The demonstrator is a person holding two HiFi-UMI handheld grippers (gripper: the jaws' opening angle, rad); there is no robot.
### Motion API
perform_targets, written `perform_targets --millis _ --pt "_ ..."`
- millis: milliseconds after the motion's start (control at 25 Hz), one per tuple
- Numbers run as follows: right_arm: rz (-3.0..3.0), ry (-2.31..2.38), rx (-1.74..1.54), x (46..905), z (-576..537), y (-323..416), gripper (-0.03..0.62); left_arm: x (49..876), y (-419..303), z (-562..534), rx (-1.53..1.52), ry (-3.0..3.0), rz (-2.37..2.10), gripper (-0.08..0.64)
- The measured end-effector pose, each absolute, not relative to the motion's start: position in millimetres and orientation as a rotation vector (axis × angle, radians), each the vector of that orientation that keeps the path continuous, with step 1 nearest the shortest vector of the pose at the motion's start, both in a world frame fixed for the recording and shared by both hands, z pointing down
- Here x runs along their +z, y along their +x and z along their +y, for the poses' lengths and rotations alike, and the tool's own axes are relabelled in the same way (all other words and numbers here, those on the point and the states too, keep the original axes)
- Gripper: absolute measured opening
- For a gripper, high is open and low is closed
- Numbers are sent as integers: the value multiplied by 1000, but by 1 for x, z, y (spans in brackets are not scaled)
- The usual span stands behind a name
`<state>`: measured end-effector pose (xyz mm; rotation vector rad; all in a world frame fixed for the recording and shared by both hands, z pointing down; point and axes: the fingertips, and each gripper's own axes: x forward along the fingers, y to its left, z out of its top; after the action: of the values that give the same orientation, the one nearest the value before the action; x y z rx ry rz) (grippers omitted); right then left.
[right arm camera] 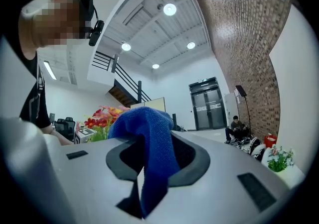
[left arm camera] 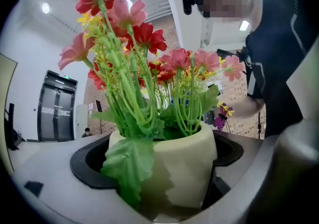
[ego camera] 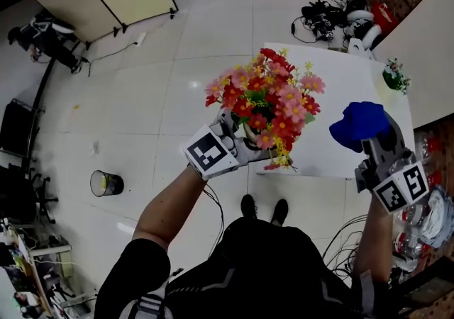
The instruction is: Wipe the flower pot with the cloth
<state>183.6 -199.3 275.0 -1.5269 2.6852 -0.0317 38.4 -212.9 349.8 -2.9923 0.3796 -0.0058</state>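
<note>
Left gripper (ego camera: 236, 140) has its jaws clamped on the cream pot (left arm camera: 185, 164) and holds it upright, flowers (ego camera: 267, 101) on top, over the near edge of the white table (ego camera: 349, 80). Right gripper (ego camera: 372, 142) pinches the blue cloth (right arm camera: 152, 143), which is bunched above the jaws and hangs down between them, well apart from the pot, off to its right. Judged as pre-wipe, with both things in hand and no contact yet; the next move needs the cloth brought across to the pot's bare side wall below the leaves, then rubbed with the pot held steady.
</note>
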Motion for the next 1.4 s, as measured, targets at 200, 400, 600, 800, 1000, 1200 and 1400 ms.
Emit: perform_targets --millis 200,400,600,800,1000,1200,1400 --pt "2702 -1612 -129 313 -194 189 91 419 46 -204 -80 -3057 316 565" --pt "2735 -1629 -182 345 -192 186 91 490 52 -199 -107 -3138 290 564" --pt "2746 -1647 -203 375 -195 188 91 551 63 -191 -111 -3196 263 565" --pt "2778 -1637 -195 403 -191 184 91 596 64 -182 -136 -3183 240 563" --pt "2792 -1639 -229 433 -193 182 91 620 64 -183 -154 -3155 218 563" --pt "2806 -1634 -236 441 -193 182 91 630 68 -182 -142 -3154 212 563" --pt "2801 -1647 -233 443 -195 184 91 635 70 -176 -161 -3093 154 565"
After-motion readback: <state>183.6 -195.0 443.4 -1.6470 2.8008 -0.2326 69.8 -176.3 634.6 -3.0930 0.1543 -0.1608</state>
